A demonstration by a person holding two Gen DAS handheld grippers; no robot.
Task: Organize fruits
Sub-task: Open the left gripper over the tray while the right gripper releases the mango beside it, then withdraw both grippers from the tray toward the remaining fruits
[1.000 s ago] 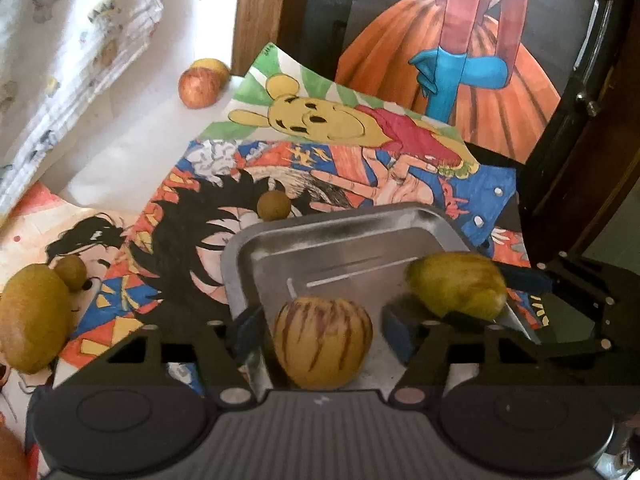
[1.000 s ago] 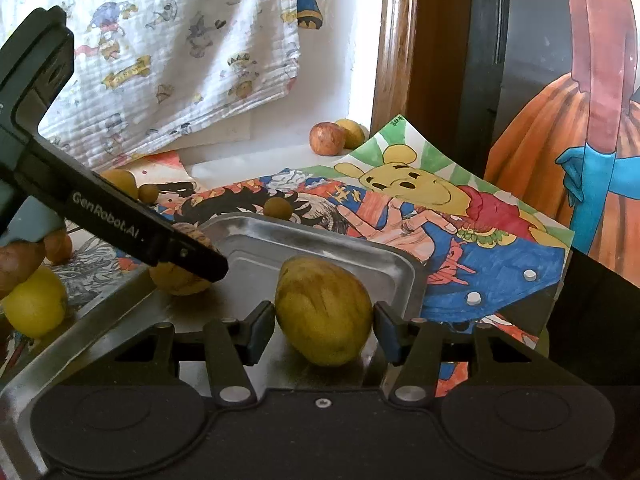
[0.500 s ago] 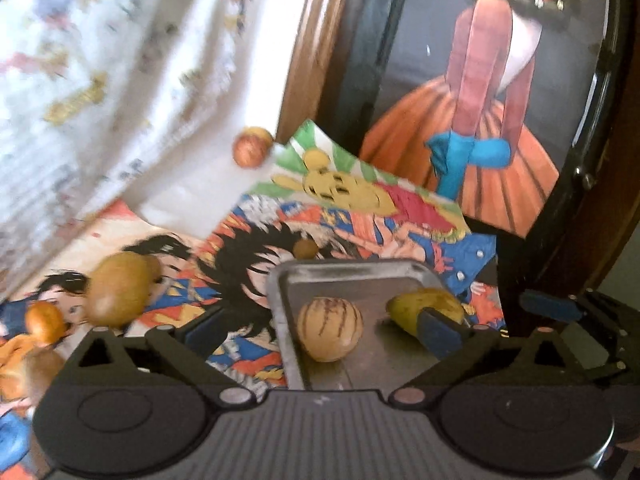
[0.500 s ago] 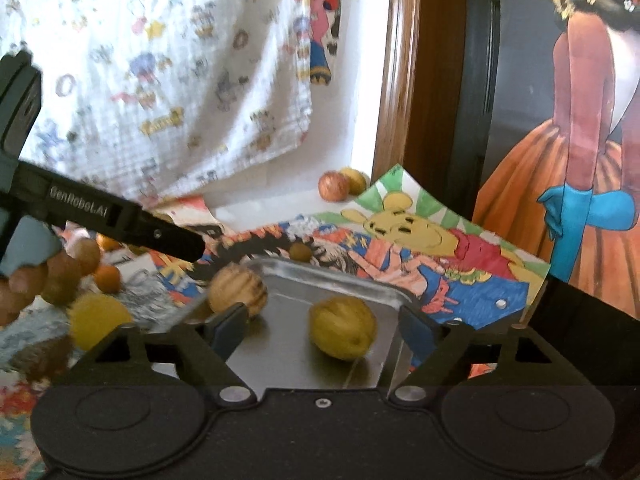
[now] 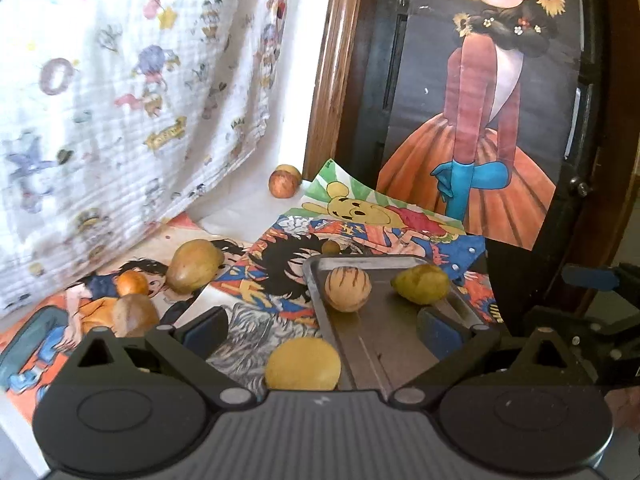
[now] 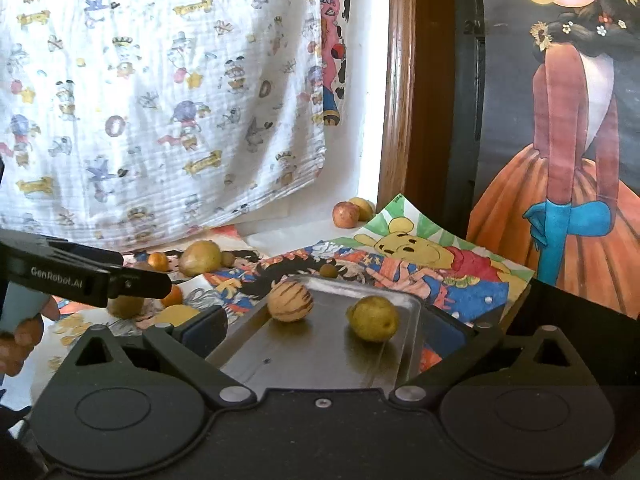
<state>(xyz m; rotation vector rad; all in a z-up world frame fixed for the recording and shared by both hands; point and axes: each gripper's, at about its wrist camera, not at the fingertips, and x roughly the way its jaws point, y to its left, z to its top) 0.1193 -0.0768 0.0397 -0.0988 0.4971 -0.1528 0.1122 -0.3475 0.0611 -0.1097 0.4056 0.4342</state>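
From the left wrist camera I see my left gripper (image 5: 322,326) spread wide and empty above the metal tray (image 5: 384,344). On the tray lie 2 fruits: a striped round fruit (image 5: 347,289) near its left rim and a green-yellow fruit (image 5: 421,283) to the right. A yellow fruit (image 5: 303,364) lies on the cartoon posters (image 5: 276,264), just beside the tray.

From the right wrist camera my right gripper (image 6: 328,332) also stands apart, holding nothing, with both fruits on the tray ahead of it.
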